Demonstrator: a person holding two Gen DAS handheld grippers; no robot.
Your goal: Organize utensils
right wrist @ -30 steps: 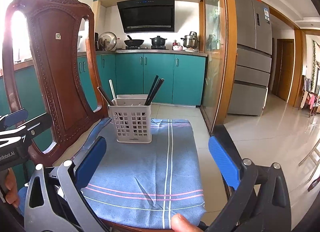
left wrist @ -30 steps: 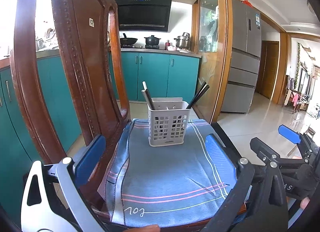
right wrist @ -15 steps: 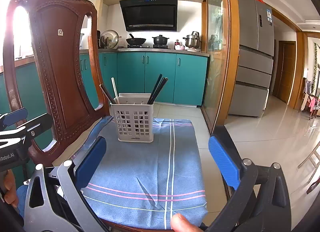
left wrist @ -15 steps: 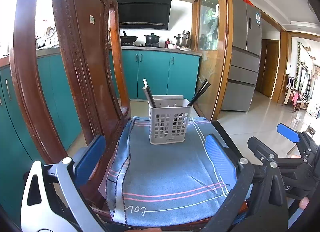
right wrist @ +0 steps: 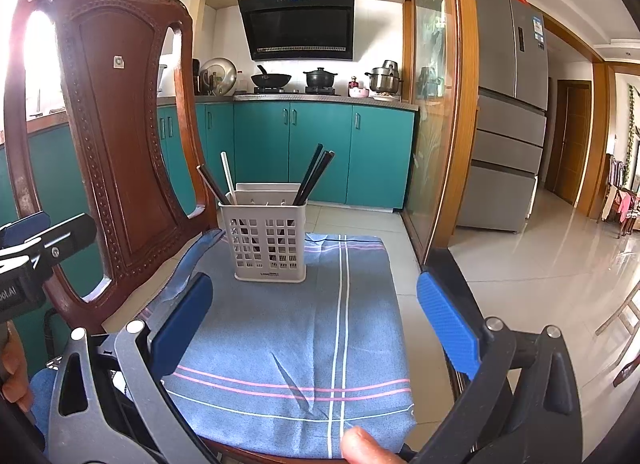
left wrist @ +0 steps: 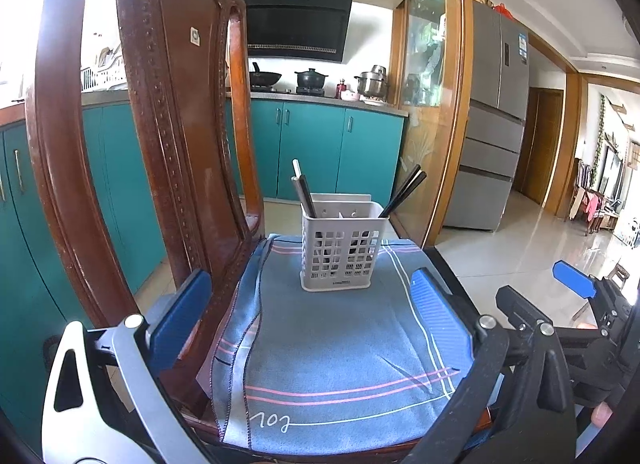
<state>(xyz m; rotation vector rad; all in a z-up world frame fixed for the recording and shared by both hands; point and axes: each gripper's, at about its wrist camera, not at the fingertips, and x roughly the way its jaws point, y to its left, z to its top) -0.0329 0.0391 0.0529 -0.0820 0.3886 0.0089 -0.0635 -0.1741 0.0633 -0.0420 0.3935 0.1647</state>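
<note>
A white slotted utensil holder stands on a blue cloth on a wooden chair seat; it also shows in the right wrist view. Dark chopsticks lean out of its right side, and a dark and a white stick lean out of its left; the same chopsticks show in the right wrist view. My left gripper is open and empty, near the cloth's front. My right gripper is open and empty, over the cloth's front edge.
The carved chair back rises at the left. The other gripper shows at the right edge of the left wrist view. Teal kitchen cabinets, a glass door frame and a tiled floor lie beyond.
Both cameras have shifted slightly, so the holder sits a little higher and further in view. Both grippers stay open and empty.
</note>
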